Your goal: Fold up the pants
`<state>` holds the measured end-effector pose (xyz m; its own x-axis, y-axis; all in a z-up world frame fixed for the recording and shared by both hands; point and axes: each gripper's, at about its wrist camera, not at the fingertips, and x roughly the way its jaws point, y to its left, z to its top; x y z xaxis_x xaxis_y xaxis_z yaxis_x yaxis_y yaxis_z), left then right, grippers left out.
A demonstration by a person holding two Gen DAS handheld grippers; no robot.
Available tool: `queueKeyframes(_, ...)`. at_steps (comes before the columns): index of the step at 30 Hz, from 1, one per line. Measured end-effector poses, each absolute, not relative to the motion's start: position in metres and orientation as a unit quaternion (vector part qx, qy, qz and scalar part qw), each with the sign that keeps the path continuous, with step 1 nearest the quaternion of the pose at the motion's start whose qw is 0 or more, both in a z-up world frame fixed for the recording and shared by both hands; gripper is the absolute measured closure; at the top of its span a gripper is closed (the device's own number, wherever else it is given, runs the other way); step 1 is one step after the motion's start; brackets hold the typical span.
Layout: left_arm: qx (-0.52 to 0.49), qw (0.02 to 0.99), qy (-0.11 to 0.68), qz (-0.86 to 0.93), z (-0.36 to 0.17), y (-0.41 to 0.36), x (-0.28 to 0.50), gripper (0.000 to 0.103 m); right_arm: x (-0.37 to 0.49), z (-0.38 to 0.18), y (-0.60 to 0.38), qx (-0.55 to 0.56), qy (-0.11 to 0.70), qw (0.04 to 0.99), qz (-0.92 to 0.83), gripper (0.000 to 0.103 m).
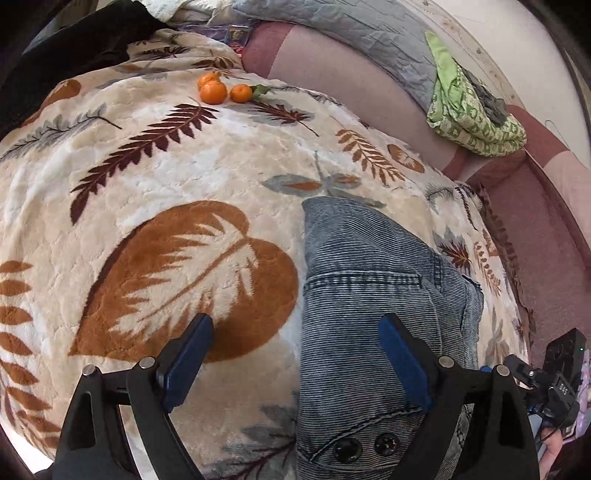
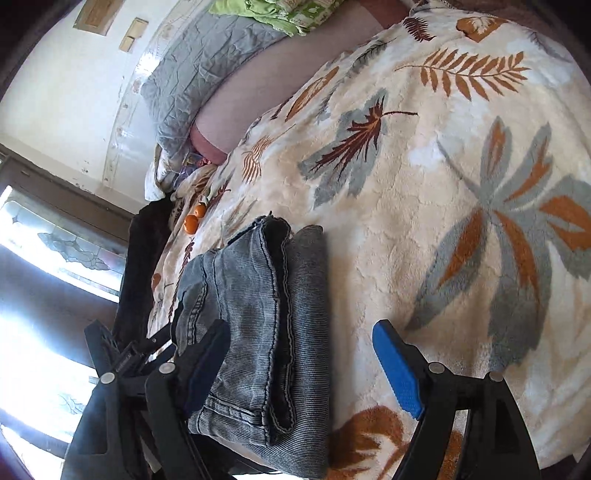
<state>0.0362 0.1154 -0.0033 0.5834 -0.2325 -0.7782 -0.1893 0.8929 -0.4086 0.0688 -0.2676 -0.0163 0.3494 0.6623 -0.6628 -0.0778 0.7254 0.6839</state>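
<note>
The grey-blue striped denim pants point(image 1: 373, 295) lie folded into a compact stack on the leaf-patterned blanket point(image 1: 184, 177). In the left wrist view the waistband with two dark buttons point(image 1: 365, 446) is nearest me. My left gripper point(image 1: 295, 350) is open and empty, its right finger point(image 1: 402, 365) over the pants, its left finger over the blanket. In the right wrist view the folded pants point(image 2: 258, 314) show layered edges. My right gripper point(image 2: 299, 354) is open and empty, its left finger point(image 2: 207, 365) at the stack's edge.
Three small oranges point(image 1: 221, 90) lie at the blanket's far side. A green patterned cloth point(image 1: 469, 110) and a grey quilted pillow point(image 1: 354, 33) rest against the wall. A dark garment point(image 1: 74, 55) lies at the far left. The other gripper point(image 1: 554, 376) shows at the right edge.
</note>
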Motion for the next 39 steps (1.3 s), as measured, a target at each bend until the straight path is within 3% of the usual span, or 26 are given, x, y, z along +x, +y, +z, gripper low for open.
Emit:
queueKeyframes(4,-0.237,0.857,0.455,-0.049,-0.007,0.106,0.042,0.012,0.069,-0.021,-0.255,0.253,0.525,0.776,0.24,0.019)
queueKeyframes(13,-0.223,0.856,0.46,-0.076,-0.007,0.098,0.038,0.012,0.069,-0.019,-0.235,0.223,0.521,0.788,0.242,0.002)
queueKeyframes(29,-0.238,0.844,0.469,-0.105,-0.009,0.088,0.041,0.012,0.076,-0.03,-0.226,0.316,0.539,0.722,0.296,0.002)
queueKeyframes(39,-0.236,0.836,0.48,-0.122,-0.011,0.086,0.045,0.012,0.081,-0.032,-0.222,0.314,0.547,0.716,0.299,0.0)
